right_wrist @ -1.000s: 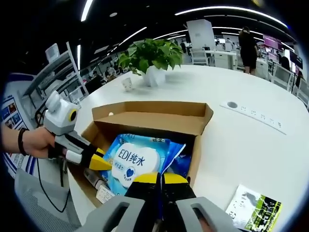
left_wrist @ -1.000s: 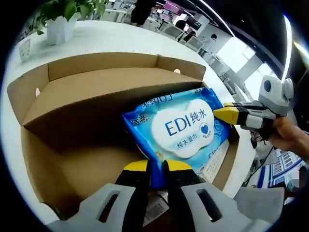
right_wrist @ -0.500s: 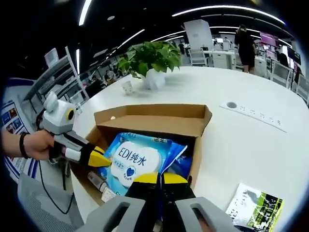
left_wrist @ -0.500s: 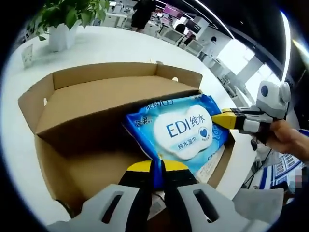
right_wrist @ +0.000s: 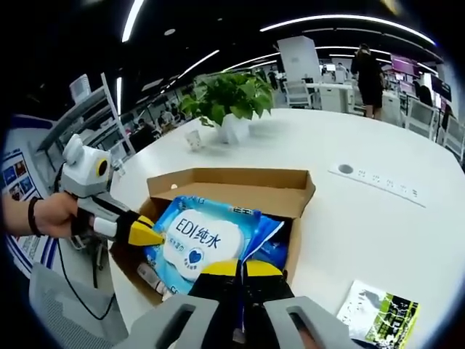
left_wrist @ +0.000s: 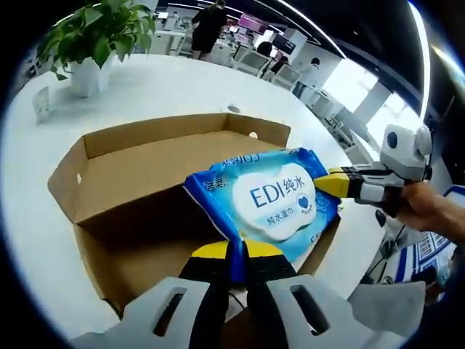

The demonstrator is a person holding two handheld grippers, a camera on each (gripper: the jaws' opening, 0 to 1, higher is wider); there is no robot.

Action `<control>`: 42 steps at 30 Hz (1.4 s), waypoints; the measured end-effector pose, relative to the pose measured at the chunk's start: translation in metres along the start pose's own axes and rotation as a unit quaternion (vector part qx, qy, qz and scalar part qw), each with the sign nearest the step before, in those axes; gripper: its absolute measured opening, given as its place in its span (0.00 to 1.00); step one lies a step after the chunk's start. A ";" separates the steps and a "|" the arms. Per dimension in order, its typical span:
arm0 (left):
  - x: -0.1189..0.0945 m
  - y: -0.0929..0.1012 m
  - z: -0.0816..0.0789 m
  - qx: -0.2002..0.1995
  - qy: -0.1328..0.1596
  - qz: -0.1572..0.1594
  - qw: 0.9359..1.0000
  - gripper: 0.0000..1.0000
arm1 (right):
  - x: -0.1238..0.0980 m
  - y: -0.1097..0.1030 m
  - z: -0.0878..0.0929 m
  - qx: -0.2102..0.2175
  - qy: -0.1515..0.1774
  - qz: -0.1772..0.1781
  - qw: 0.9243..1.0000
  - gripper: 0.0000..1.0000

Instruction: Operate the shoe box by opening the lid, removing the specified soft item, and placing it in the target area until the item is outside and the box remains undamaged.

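The blue and white wet-wipes pack (left_wrist: pixel 270 198) hangs above the open cardboard shoe box (left_wrist: pixel 138 171), held at both ends. My left gripper (left_wrist: pixel 237 251) is shut on the pack's near edge. My right gripper (left_wrist: pixel 330 183) comes in from the right, shut on the far end. In the right gripper view, the pack (right_wrist: pixel 197 236) sits over the box (right_wrist: pixel 247 190), my right gripper (right_wrist: pixel 240 267) pinches its near corner, and the left gripper (right_wrist: pixel 147 233) clamps its left end. The lid flap stands open.
The box rests on a round white table (right_wrist: pixel 363 218). A potted plant (right_wrist: pixel 229 98) stands beyond the box. A green and black booklet (right_wrist: pixel 381 318) lies at the right, with a cable port (right_wrist: pixel 346 169) nearby. A small tube (right_wrist: pixel 150 277) lies in the box.
Both grippers have risen with the pack between them, so the pack now sits higher over the box. The box looks smaller and farther in both views.
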State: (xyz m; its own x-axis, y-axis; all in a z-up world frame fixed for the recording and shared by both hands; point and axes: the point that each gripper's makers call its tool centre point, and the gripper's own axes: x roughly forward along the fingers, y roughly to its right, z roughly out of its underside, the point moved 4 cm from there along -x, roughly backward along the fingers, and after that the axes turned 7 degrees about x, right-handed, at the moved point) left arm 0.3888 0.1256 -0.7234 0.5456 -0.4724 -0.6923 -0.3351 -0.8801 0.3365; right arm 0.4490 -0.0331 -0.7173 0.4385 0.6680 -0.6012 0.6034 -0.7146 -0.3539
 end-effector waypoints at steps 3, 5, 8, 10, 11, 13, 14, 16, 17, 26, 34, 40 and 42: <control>-0.003 0.002 -0.006 0.006 0.005 -0.001 1.000 0.03 | -0.005 0.000 -0.003 0.001 0.006 0.001 1.000 0.00; -0.005 0.005 -0.010 0.009 0.008 0.000 1.000 0.03 | -0.010 -0.002 -0.006 0.001 0.010 0.002 1.000 0.00; -0.005 0.010 -0.017 0.018 0.010 0.001 1.000 0.03 | -0.016 -0.003 -0.007 0.001 0.015 0.005 1.000 0.00; -0.005 0.013 -0.021 0.024 0.011 0.002 1.000 0.03 | -0.021 -0.002 -0.007 0.001 0.018 0.008 1.000 0.00; -0.004 0.015 -0.022 0.026 0.011 0.003 1.000 0.03 | -0.023 -0.001 -0.007 0.002 0.020 0.009 1.000 0.00; -0.002 0.019 -0.026 0.031 0.011 0.006 0.999 0.03 | -0.029 0.001 -0.007 0.002 0.023 0.012 1.000 0.00; -0.002 0.021 -0.027 0.033 0.011 0.007 0.999 0.03 | -0.031 0.002 -0.007 0.004 0.025 0.014 1.000 0.00; 0.001 0.027 -0.030 0.038 0.012 0.010 0.999 0.03 | -0.037 0.005 -0.006 0.005 0.028 0.018 0.999 0.00; 0.003 0.030 -0.031 0.041 0.011 0.012 0.999 0.03 | -0.040 0.006 -0.005 0.006 0.029 0.019 0.999 0.00; 0.017 0.055 -0.039 0.062 0.004 0.030 0.998 0.03 | -0.064 0.028 0.004 0.022 0.037 0.040 0.998 0.00; 0.032 0.079 -0.043 0.082 -0.005 0.047 0.996 0.03 | -0.087 0.046 0.017 0.041 0.047 0.059 0.996 0.00; 0.043 0.099 -0.043 0.096 -0.013 0.060 0.993 0.03 | -0.103 0.060 0.027 0.054 0.051 0.072 0.995 0.00; 0.046 0.103 -0.043 0.100 -0.015 0.062 0.993 0.03 | -0.108 0.064 0.030 0.059 0.053 0.076 0.994 0.00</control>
State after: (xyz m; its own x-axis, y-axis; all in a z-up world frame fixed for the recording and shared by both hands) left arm 0.4122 0.0107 -0.6932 0.4683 -0.5727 -0.6729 -0.5466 -0.7861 0.2886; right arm 0.4207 -0.1573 -0.6966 0.5898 0.5639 -0.5781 0.4445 -0.8243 -0.3506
